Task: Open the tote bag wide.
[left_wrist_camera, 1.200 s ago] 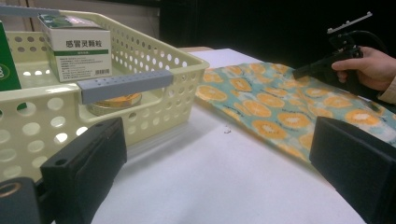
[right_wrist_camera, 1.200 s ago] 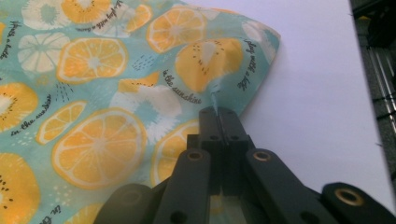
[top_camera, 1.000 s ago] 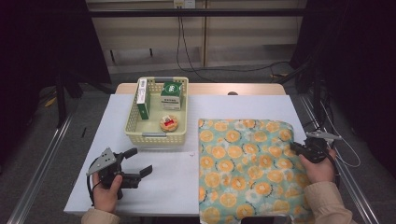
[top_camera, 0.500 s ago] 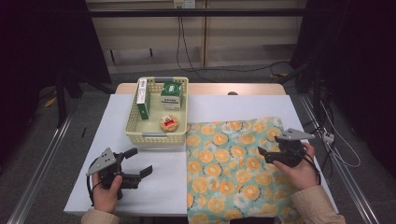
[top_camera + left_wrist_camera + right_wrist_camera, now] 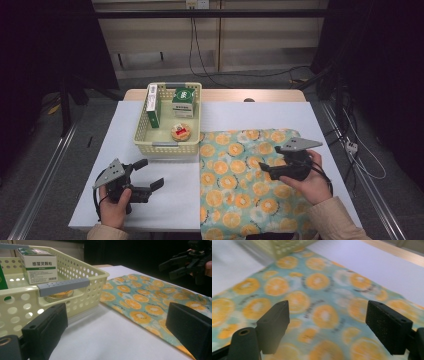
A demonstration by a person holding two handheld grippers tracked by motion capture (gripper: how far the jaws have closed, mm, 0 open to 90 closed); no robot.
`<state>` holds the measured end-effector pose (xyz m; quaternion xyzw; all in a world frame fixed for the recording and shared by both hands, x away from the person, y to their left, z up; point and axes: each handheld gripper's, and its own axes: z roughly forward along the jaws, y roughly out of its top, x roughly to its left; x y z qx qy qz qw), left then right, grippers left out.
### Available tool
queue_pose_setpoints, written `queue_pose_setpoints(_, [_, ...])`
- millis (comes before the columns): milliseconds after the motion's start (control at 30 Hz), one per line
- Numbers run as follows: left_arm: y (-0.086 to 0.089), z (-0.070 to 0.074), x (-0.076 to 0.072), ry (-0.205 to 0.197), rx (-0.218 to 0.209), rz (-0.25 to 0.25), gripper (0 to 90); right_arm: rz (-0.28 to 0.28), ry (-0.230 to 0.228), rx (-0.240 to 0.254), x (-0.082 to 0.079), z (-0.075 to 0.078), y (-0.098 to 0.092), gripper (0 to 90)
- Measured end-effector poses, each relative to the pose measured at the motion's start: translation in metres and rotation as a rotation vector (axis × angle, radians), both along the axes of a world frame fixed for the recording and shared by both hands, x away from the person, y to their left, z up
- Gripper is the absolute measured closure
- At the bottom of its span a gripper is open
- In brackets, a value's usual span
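Orange-print cloth, long axis near-to-far

The cloth lies under the right gripper. The basket sits on the table, beyond the left gripper.

Readable text in the scene

"感冒灵颗粒" is printed on the white-and-green box standing at the far end of the basket; smaller print is unreadable.

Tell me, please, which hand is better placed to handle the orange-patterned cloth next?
The right, I think. The right tongs hover directly above the cloth, their jaws just opened with nothing between them. The left tongs hang open over bare table, off the cloth's left edge, in front of the basket.
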<state>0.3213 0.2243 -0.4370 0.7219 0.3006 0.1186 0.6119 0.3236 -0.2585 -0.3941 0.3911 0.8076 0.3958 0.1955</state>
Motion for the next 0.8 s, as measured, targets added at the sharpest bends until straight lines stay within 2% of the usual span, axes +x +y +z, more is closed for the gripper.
queue_pose_setpoints(100, [0.000,0.001,-0.001,-0.005,-0.002,0.000,3.6,0.076,0.028,0.023,-0.003,-0.009,0.022,19.6])
queue_pose_setpoints(333, [0.000,0.000,0.000,-0.002,-0.003,-0.004,3.7,0.204,0.107,-0.023,-0.003,-0.043,0.067,19.5])
queue_pose_setpoints(567, [0.002,0.000,0.000,0.003,-0.007,-0.001,3.6,0.308,0.169,-0.069,-0.003,-0.061,0.086,22.2])
queue_pose_setpoints(600, [0.001,0.000,0.000,0.004,-0.009,-0.001,3.6,0.316,0.148,-0.084,-0.004,-0.062,0.088,23.7])
queue_pose_setpoints(667, [0.001,-0.001,0.000,0.008,-0.015,-0.002,3.6,0.325,0.135,-0.078,-0.005,-0.062,0.089,31.1])
queue_pose_setpoints(800, [0.000,0.000,-0.001,0.006,-0.009,-0.008,3.6,0.340,0.120,-0.058,-0.004,-0.062,0.089,62.9])
